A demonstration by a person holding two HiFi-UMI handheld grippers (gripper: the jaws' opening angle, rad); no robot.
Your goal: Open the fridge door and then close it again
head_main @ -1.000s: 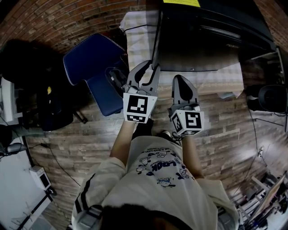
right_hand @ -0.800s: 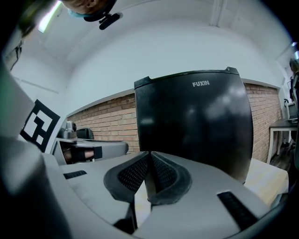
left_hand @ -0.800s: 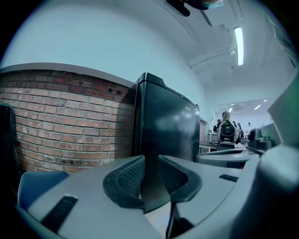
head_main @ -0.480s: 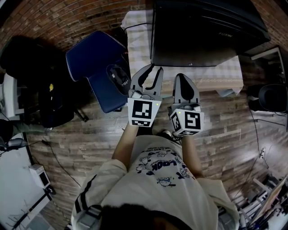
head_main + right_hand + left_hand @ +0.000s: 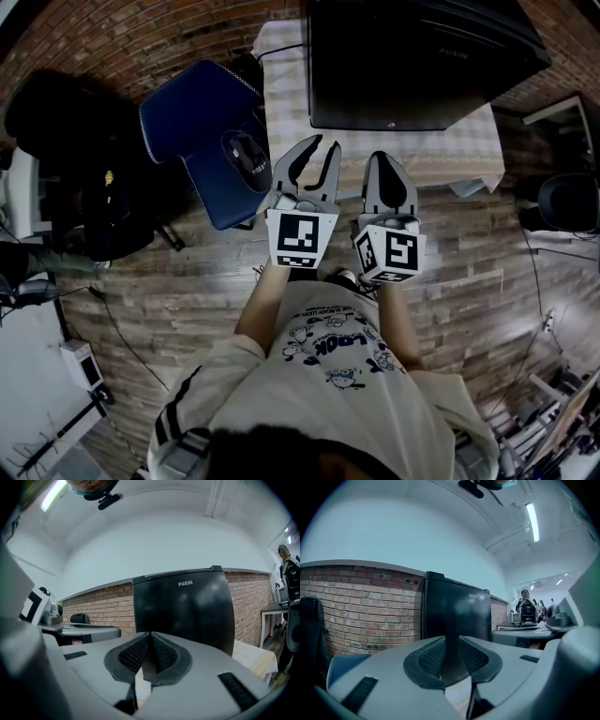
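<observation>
Head view: black fridge (image 5: 412, 66) on checked-cloth bench (image 5: 281, 84), door shut, near both grippers, untouched. Left gripper (image 5: 322, 148) jaws slightly apart, right gripper (image 5: 386, 159) jaws together, both empty. Likely idle; opening needs the door edge caught.

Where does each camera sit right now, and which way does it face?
Head view: on the person's head, looking steeply down at the fridge top and floor; shows arms, shirt, left gripper, right gripper.
Left gripper view: on the left gripper, facing fridge and brick wall; its jaws stand apart.
Right gripper view: on the right gripper, facing the fridge front; its jaws are together.
Shared: both gripper views see the fridge.
</observation>
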